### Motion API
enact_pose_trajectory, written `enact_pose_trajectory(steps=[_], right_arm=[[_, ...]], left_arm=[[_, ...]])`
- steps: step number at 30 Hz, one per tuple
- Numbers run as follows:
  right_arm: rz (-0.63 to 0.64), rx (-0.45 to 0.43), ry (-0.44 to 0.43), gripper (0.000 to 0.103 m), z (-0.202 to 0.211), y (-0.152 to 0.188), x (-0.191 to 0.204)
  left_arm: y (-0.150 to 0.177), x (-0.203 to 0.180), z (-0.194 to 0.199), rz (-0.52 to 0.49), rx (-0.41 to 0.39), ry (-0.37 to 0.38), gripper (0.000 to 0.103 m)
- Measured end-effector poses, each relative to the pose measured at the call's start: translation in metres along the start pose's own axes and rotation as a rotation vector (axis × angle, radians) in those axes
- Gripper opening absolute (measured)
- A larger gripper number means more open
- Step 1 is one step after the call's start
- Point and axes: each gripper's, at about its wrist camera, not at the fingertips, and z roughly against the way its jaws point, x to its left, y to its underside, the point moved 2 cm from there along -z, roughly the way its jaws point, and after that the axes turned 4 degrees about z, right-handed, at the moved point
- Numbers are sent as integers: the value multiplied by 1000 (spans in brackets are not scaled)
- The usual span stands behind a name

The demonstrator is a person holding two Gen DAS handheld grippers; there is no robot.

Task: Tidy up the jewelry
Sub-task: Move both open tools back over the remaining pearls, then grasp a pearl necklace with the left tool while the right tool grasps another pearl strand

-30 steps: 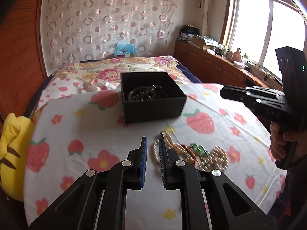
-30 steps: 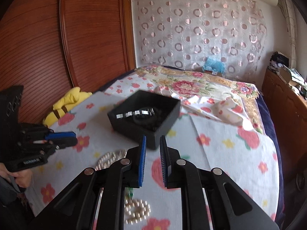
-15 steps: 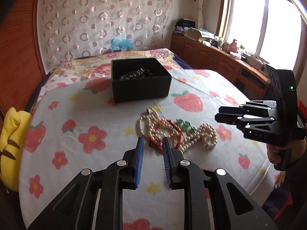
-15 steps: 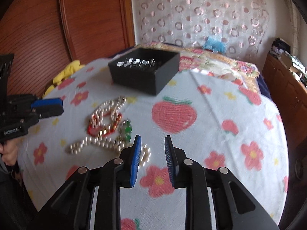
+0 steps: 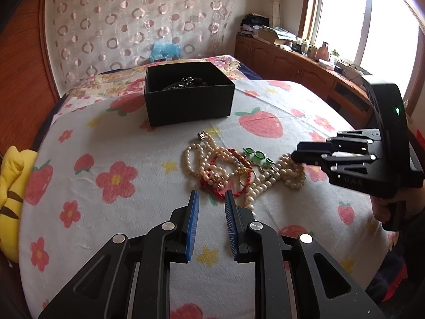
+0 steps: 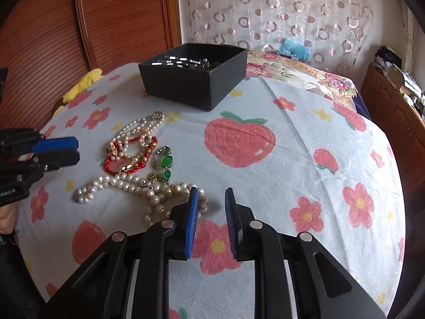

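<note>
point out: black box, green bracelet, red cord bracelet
black box (image 5: 189, 104): left wrist view, on its front wall.
green bracelet (image 6: 166, 161): right wrist view, on its middle green stone.
red cord bracelet (image 6: 117, 168): right wrist view, on its near red loop.

The black box's (image 5: 190, 103) front wall is hiding most of its dark contents, while picture edges are cropping both gripper bodies.
</note>
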Motion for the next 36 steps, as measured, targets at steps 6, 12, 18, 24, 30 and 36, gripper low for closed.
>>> enact_pose_trajectory(steps=[6,12,18,24,30,36], right_arm=[[-4,-10,-11,21,-4,-4,-2],[17,-12,14,21,-5,-3,2],[10,-14,7,20,-4,-3,-1],[7,-15,5,20,-5,-3,-2],[6,-15,5,20,-5,-3,-1],[7,-15,5,20,-5,-3,-1]], left_arm=[[-20,15,-14,11,5,-38,19],[-38,25,-36,7,43,-57,19],[-45,24,-53,5,79,-42,19],[-51,22,-66,-19,98,-53,19],[-49,17,-73,-64,101,-68,18],[-47,16,-72,-75,97,-51,4]])
